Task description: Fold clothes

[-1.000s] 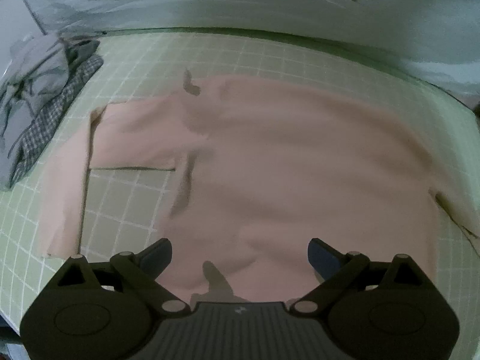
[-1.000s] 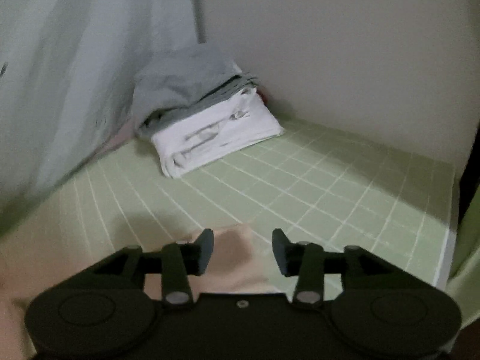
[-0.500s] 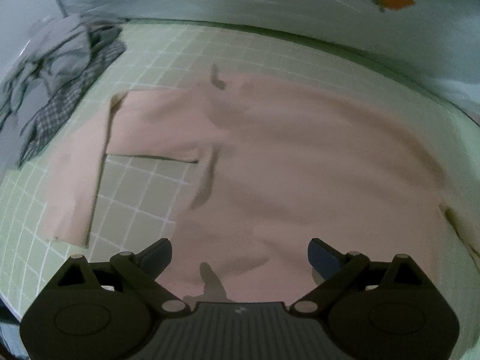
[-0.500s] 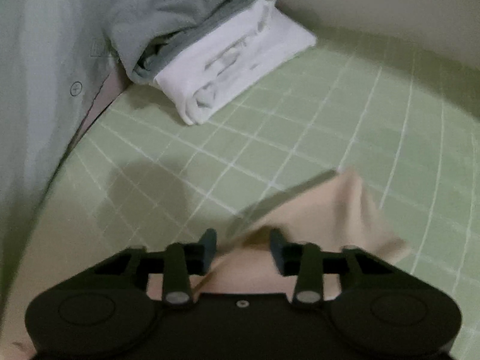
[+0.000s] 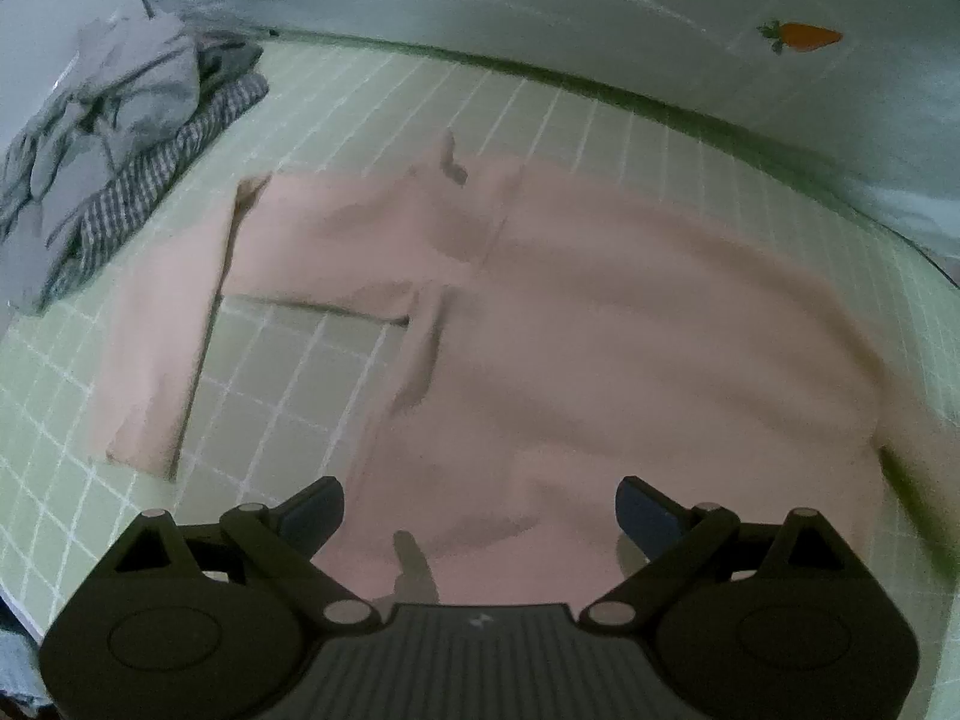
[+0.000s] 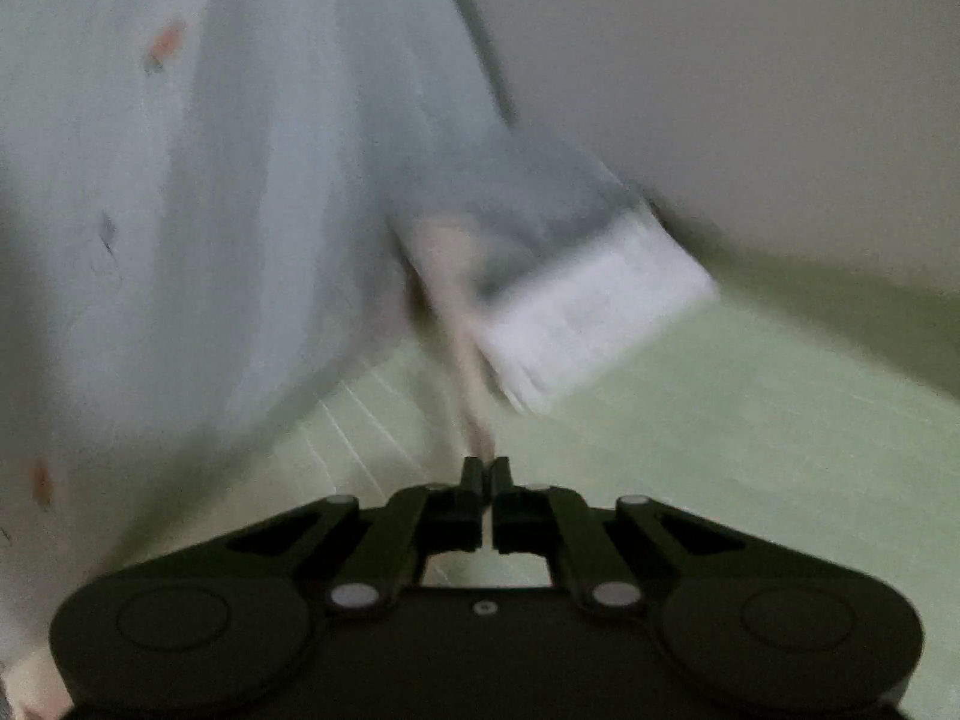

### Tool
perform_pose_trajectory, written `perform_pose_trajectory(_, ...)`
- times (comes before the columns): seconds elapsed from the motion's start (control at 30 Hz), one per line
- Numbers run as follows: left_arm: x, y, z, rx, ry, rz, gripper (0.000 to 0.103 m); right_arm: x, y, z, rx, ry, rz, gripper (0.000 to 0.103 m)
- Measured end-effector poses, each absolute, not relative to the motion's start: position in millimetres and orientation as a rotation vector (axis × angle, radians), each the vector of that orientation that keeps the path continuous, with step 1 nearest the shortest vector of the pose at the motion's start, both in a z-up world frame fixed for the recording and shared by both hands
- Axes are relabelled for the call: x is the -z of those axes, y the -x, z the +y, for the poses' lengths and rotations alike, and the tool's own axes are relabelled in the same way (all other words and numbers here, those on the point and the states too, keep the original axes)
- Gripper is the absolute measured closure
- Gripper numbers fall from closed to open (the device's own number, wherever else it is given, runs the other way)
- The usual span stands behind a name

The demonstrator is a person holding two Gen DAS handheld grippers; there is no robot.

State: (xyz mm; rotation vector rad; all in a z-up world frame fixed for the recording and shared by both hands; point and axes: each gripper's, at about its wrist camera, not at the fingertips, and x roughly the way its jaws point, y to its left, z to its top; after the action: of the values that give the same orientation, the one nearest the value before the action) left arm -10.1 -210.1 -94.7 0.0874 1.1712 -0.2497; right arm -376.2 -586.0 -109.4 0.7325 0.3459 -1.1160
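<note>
A pink long-sleeved shirt [image 5: 630, 330] lies spread flat on the green gridded mat [image 5: 288, 372], its left sleeve [image 5: 156, 348] bent down towards me. My left gripper [image 5: 480, 504] hovers open over the shirt's near edge, with nothing between its fingers. In the blurred right wrist view, my right gripper [image 6: 486, 468] has its jaws together, pinching a thin strip of the pink cloth [image 6: 465, 372] that streaks away from the fingertips.
A loose pile of grey and checked clothes [image 5: 120, 138] lies at the mat's far left. A folded grey and white stack [image 6: 588, 312] sits in the far corner by the wall [image 6: 720, 90]. A pale sheet with carrot prints [image 5: 798, 36] hangs along the mat's far side.
The right gripper's jaws closed onto the pink cloth, and its view swung up towards the folded stack. The left gripper stayed open, shifting only slightly over the shirt.
</note>
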Motion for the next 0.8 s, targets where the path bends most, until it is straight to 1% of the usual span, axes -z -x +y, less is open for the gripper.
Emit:
perform_pose_trajectory(0.07, 96.6, 14.2, -206.9, 0.26, -0.095, 1.184, 0.006, 141.4, 389.3, -576.2, 1.161, -0.811, 0.448, 0.1)
perform_pose_trajectory(0.13, 95.6, 20.9, -203.2, 0.274, -0.119, 1.183, 0.006, 166.7, 402.5, -572.5, 1.182, -0.943, 0.506, 0.099)
perform_pose_trajectory(0.23, 89.6, 30.6, -192.9, 0.283, -0.137, 1.169, 0.006, 152.4, 405.9, -559.5, 1.2, -0.864, 0.524, 0.08)
perform_pose_trajectory(0.3, 86.7, 33.9, -185.6, 0.285, -0.141, 1.163, 0.006, 139.8, 405.4, -554.2, 1.206, -0.808, 0.526, 0.072)
perform_pose_trajectory(0.47, 81.6, 26.5, -165.6, 0.25, -0.141, 1.142, 0.006, 120.5, 391.5, -554.6, 1.286, -0.668, 0.559, 0.059)
perform_pose_trajectory(0.6, 78.2, 3.7, -158.3, 0.228, -0.124, 1.128, 0.006, 105.9, 361.5, -549.8, 1.231, -0.567, 0.557, 0.04)
perform_pose_trajectory(0.73, 74.7, -26.4, -164.7, 0.261, -0.114, 1.091, 0.006, 96.7, 308.9, -551.1, 1.06, -0.559, 0.549, 0.029)
perform_pose_trajectory(0.8, 75.5, -42.1, -171.9, 0.269, -0.1, 1.079, 0.006, 97.4, 272.6, -554.5, 0.969, -0.553, 0.563, 0.028)
